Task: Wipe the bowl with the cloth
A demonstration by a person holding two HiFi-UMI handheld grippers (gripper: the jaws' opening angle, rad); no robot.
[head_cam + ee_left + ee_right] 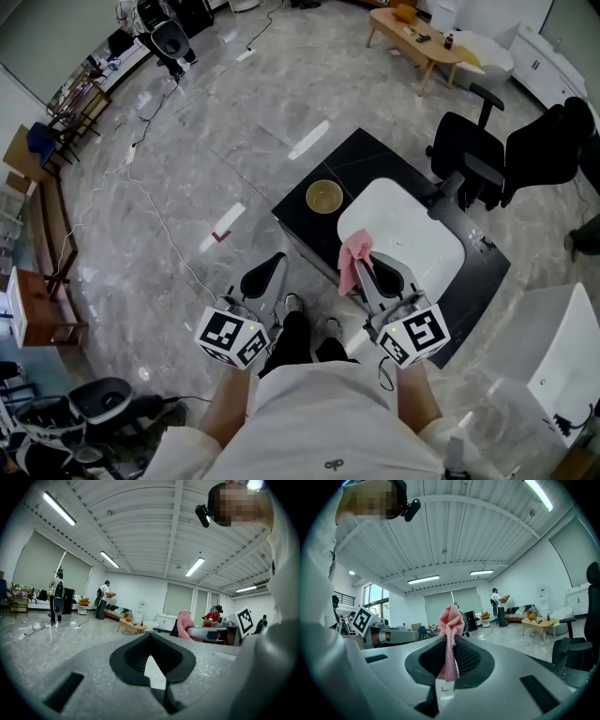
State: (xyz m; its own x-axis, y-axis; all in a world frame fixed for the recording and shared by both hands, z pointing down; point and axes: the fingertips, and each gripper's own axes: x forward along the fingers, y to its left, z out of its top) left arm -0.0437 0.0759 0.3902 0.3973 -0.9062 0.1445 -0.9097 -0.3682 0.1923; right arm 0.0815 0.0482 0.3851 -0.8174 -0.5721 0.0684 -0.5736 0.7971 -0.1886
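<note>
A yellowish bowl [324,197] stands on the near-left part of a black table [375,155], beside a white board [412,211]. My right gripper [363,265] is shut on a pink cloth [352,255], which hangs from its tips over the table's near edge. In the right gripper view the pink cloth [450,634] sticks up from between the closed jaws of the right gripper [449,667]. My left gripper [274,269] is shut with nothing in it, held over the floor to the left of the table, short of the bowl. The left gripper [152,656] points across the room.
Two black office chairs [487,150] stand behind the table. A white tub [567,361] sits at the right. Cables [141,178] trail over the grey floor at the left. A low wooden table [417,37] is far back, and people [57,597] stand across the room.
</note>
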